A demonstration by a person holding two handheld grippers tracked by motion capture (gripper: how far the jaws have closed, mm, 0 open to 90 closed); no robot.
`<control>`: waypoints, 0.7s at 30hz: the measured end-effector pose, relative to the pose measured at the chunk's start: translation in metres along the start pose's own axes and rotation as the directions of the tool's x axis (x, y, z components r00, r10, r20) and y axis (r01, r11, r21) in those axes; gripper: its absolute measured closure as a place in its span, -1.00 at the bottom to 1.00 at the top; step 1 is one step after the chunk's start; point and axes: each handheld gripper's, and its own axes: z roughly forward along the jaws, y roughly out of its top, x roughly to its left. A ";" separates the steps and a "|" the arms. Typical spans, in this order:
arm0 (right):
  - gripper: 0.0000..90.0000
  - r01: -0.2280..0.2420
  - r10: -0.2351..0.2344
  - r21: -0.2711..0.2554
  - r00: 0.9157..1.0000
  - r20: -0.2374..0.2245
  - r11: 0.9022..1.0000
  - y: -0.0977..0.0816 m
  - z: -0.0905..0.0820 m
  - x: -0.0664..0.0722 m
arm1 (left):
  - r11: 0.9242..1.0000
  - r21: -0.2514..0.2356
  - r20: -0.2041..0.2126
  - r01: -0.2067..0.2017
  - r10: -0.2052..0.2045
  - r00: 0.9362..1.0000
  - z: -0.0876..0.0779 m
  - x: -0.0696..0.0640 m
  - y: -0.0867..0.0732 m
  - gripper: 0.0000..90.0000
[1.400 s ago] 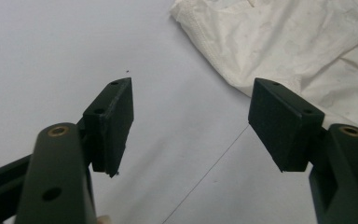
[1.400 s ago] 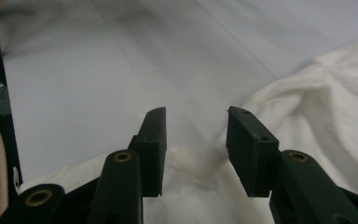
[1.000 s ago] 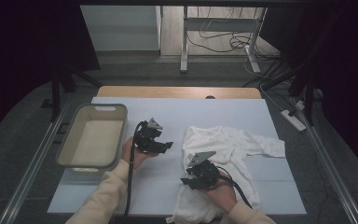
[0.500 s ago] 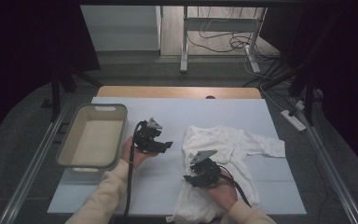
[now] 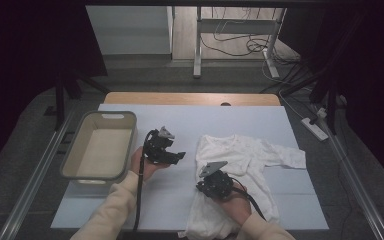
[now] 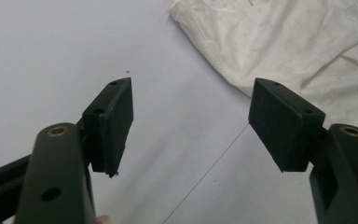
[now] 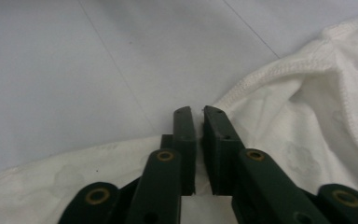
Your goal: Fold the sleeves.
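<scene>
Jaws of my right gripper (image 7: 199, 112) have just been closing and now pinch the white garment's (image 5: 250, 155) edge; my left gripper (image 6: 191, 123) hangs open, empty. Lift can follow.

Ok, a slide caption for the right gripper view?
Right gripper pinching the hem of the white shirt on the table.

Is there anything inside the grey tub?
No, the grey tub shows only its bare pale bottom in the high view, and the white shirt lies on the table.

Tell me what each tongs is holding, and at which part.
Right tongs have just closed on the white garment, pinching its left edge. Left tongs are open, holding nothing.
</scene>
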 end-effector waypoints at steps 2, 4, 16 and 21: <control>0.91 0.014 -0.014 0.004 1.000 0.003 1.000 0.001 0.000 0.001 | 1.000 0.000 0.000 0.003 -0.003 1.000 0.001 0.000 0.000 -0.31; 0.92 0.021 -0.021 0.003 1.000 -0.001 1.000 0.001 0.000 0.001 | 1.000 0.002 0.000 0.001 -0.001 1.000 0.000 0.001 0.000 -0.31; 0.93 0.056 -0.056 -0.001 0.996 -0.064 0.998 0.003 0.000 0.014 | 1.000 0.008 -0.002 0.000 0.000 1.000 0.002 0.001 0.000 -0.31; 0.93 0.061 -0.062 -0.012 0.995 -0.082 0.998 0.004 0.000 0.020 | 1.000 0.007 -0.002 -0.004 0.004 1.000 0.001 0.001 0.000 -0.31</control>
